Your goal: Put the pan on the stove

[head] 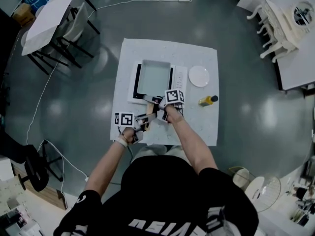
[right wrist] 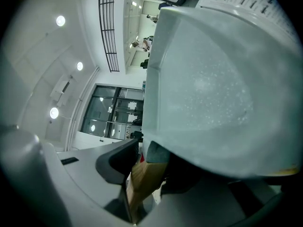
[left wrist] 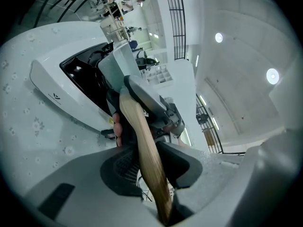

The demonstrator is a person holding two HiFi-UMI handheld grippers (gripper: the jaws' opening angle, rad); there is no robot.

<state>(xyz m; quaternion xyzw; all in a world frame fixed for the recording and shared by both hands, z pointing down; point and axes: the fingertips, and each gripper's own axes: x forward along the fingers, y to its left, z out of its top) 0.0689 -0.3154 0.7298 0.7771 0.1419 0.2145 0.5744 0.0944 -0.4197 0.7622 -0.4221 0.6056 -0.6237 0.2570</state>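
A square pale grey-green pan [head: 154, 77] lies over the black glass of the white-framed stove [head: 180, 77]; I cannot tell whether it rests on it. Its wooden handle [left wrist: 142, 145] points toward the person. My left gripper [head: 142, 122] is shut on the handle's near end, the wood pinched between its dark pads [left wrist: 120, 167]. My right gripper [head: 158, 103] is shut on the handle [right wrist: 144, 174] close to the pan [right wrist: 213, 89], whose wall fills that view. In the left gripper view the pan [left wrist: 116, 65] stands above the stove [left wrist: 52, 86].
The stove sits on a small table under a white speckled cloth [head: 202, 114]. A white plate [head: 199, 76] and a yellow bottle [head: 207, 101] lie to the right of the stove. Cables run over the grey floor, and a folding table [head: 47, 18] stands far left.
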